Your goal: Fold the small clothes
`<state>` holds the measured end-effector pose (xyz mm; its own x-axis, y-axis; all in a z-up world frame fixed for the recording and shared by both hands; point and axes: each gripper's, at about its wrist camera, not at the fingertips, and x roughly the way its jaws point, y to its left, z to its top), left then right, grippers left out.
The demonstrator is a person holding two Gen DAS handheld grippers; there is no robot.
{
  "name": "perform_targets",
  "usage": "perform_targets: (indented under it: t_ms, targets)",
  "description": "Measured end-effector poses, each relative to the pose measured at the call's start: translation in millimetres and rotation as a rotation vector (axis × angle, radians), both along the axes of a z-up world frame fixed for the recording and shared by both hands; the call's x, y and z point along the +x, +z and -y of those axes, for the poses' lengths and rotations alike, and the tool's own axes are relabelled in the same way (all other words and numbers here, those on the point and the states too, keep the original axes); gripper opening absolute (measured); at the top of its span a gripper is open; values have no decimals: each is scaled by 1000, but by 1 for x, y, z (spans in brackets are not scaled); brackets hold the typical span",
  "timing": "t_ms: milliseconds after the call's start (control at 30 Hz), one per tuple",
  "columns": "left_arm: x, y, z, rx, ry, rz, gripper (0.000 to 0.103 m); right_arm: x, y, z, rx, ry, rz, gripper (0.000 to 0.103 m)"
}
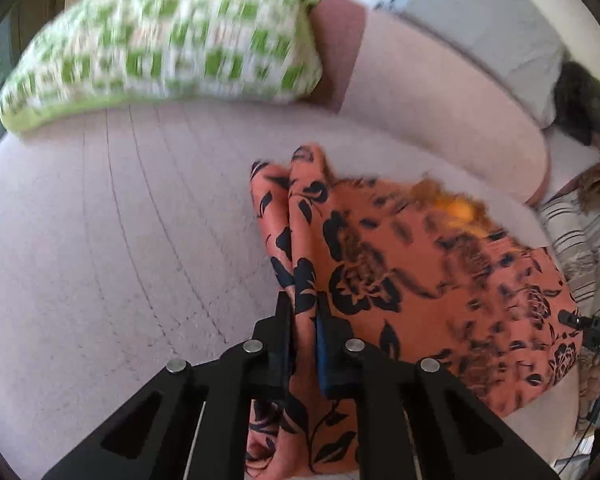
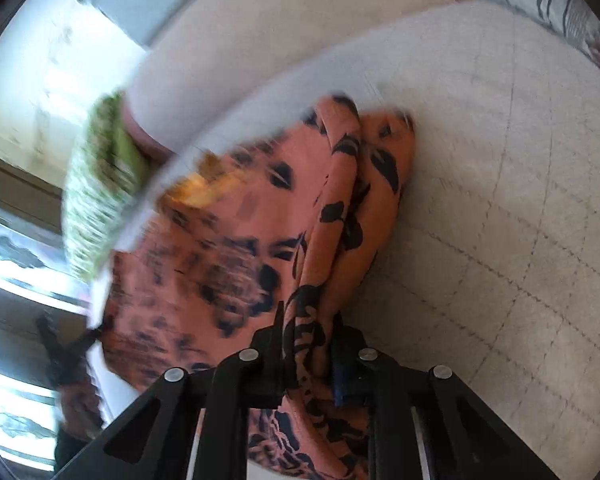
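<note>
An orange garment with a black flower print (image 1: 400, 264) lies on a pale quilted sofa seat (image 1: 100, 240). In the left wrist view my left gripper (image 1: 304, 308) is shut on a bunched fold at the garment's left edge, the cloth pinched between its black fingers. In the right wrist view the same garment (image 2: 240, 248) spreads to the left, and my right gripper (image 2: 306, 332) is shut on a thick gathered fold of its right edge. A yellow-orange patch (image 1: 458, 210) shows at the garment's far side. The other gripper (image 1: 588, 328) shows faintly at the right edge.
A green and white checked cushion (image 1: 160, 48) rests on the sofa's back left, blurred. The sofa's padded backrest (image 1: 440, 92) curves behind the garment. A striped cloth (image 1: 576, 240) lies at the right. The quilted seat (image 2: 500, 200) stretches right of the garment.
</note>
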<state>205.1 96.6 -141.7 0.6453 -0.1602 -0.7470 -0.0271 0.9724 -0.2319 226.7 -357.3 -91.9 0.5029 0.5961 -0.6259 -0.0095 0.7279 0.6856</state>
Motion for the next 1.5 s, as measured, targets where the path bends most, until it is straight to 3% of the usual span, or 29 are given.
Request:
perform_targets:
  t_ms: [133, 267, 367, 433, 500, 533, 567, 600, 633, 700, 800, 933, 1033, 1100, 1200, 1300, 1333, 1367, 1400, 1500]
  targets:
    - [-35, 42, 12, 17, -15, 87, 10, -26, 39, 1, 18, 12, 61, 16]
    - [-108, 71, 10, -10, -25, 133, 10, -81, 67, 7, 12, 32, 107, 16]
    - [-168, 57, 10, 17, -30, 140, 11, -133, 64, 4, -37, 64, 100, 16]
    - [-192, 14, 2, -11, -38, 61, 14, -162, 38, -4, -40, 94, 73, 22]
    - [-199, -35, -4, -4, -50, -66, 21, -187, -19, -12, -89, 108, -49, 31]
    - [-202, -58, -6, 50, -36, -120, 27, -191, -34, -15, -120, 108, -88, 41]
    - [-204, -70, -10, 83, -26, -134, 37, -201, -48, -16, -172, 97, -90, 43]
    - [-208, -66, -15, 77, -11, -101, 44, -209, -44, -13, -158, 73, -43, 45]
    - [-210, -57, -19, 72, 12, -81, 53, -214, -35, -9, -145, 41, -24, 57]
    - [-209, -31, -25, 51, 8, 6, 62, -221, -9, -1, -152, -16, 59, 72]
    - [-196, -5, -26, 91, -12, 102, 67, -217, 18, 5, -212, -57, 147, 73]
    - [-157, -9, -22, 42, -102, 142, 67, -181, 25, -13, -259, -35, 183, 73]
    - [-130, -26, -28, 40, -95, 93, 59, -150, 11, -24, -313, -34, 160, 73]
    - [-125, -30, -30, 24, -78, 79, 59, -138, 6, -41, -355, -12, 161, 73]
    - [-116, -23, -24, 25, -99, 94, 59, -127, 1, -52, -354, 1, 160, 73]
    - [-108, -26, -12, 40, -123, 35, 54, -119, -7, -51, -339, 11, 141, 73]
    - [-100, -32, -9, 47, -124, -2, 37, -115, -8, -54, -341, 13, 138, 73]
    - [-94, -36, -8, 70, -112, -27, 12, -112, -10, -55, -344, 18, 134, 73]
    - [-92, -36, -7, 80, -102, -29, 8, -110, -11, -57, -342, 20, 130, 70]
    - [-97, -22, -6, 82, -81, 23, 4, -101, -16, -61, -375, 42, 80, 21]
